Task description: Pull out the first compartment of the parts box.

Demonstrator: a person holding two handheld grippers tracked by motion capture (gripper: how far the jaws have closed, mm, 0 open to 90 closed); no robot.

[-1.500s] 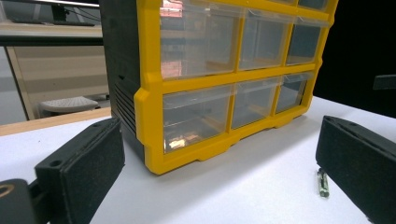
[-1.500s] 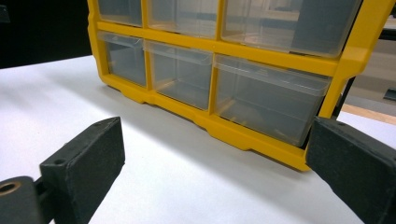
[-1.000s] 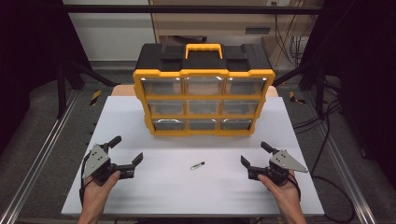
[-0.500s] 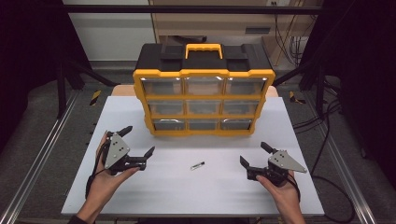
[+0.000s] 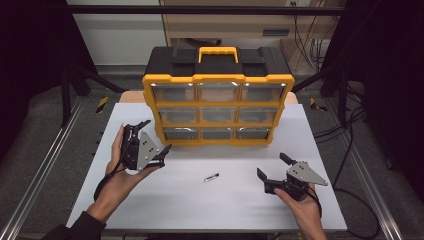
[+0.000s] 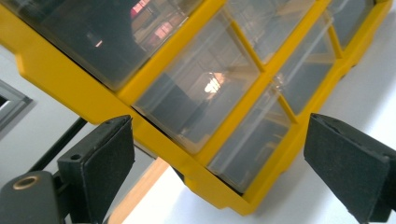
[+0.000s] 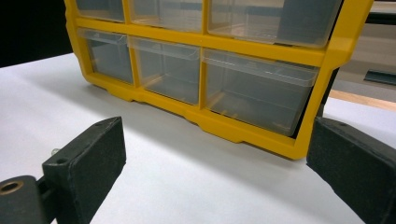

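The left gripper (image 5: 154, 136) has risen toward the drawer cabinet's (image 5: 218, 107) lower-left corner, its spread jaws just closing slightly on nothing. The right gripper (image 5: 272, 166) stays put near the cabinet's right front, jaws spread and empty. The small screw (image 5: 211, 177) lies unmoved on the table (image 5: 200, 210) before the cabinet.

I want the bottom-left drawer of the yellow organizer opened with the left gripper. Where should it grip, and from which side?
Grip the clear lip along the top front edge of the bottom-left drawer, coming straight at the cabinet's front. The drawer sits flush in the yellow frame, so that lip looks like the only part offering purchase. The left gripper is open, nothing between its jaws.
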